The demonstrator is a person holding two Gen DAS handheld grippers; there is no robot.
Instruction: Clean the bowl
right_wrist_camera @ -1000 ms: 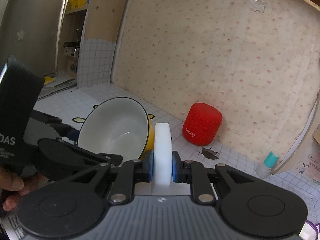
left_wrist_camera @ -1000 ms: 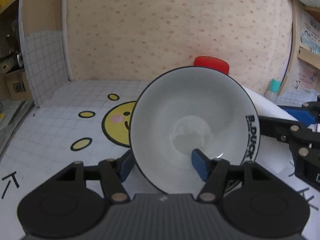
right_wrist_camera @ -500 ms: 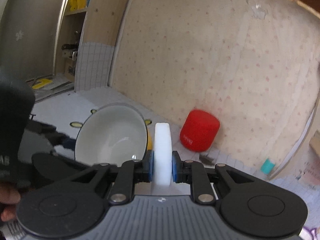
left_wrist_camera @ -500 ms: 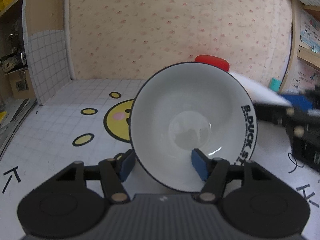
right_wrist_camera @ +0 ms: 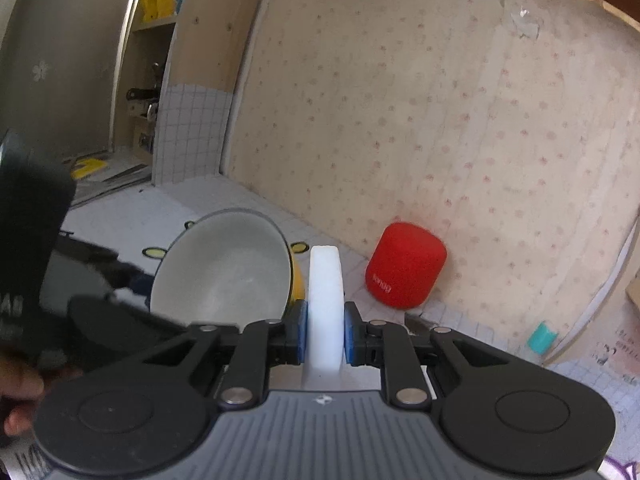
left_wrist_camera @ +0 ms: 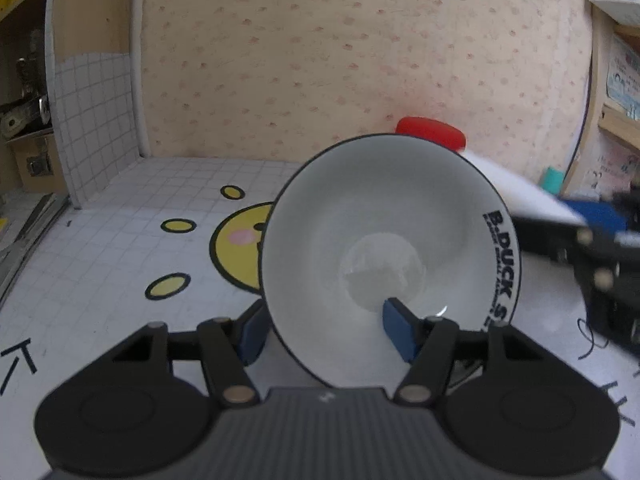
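Bowl [left_wrist_camera: 384, 248] tilted, wall clamped in left tongs [left_wrist_camera: 328, 330]; right tongs [right_wrist_camera: 325, 334] pinch white sponge [right_wrist_camera: 325, 300] beside it.

The bowl [left_wrist_camera: 384, 240] looked like glazed ceramic, smooth and glossy inside, with a glint at 5 o'clock of its base. The white sponge [right_wrist_camera: 326, 304] appeared matt and soft-foamed. The gripper bodies were matt black plastic with ribbed grey housings and metal pivot pins. At 3 o'clock of the sponge, the red speaker [right_wrist_camera: 404, 270] showed a matt, cloth-like skin.
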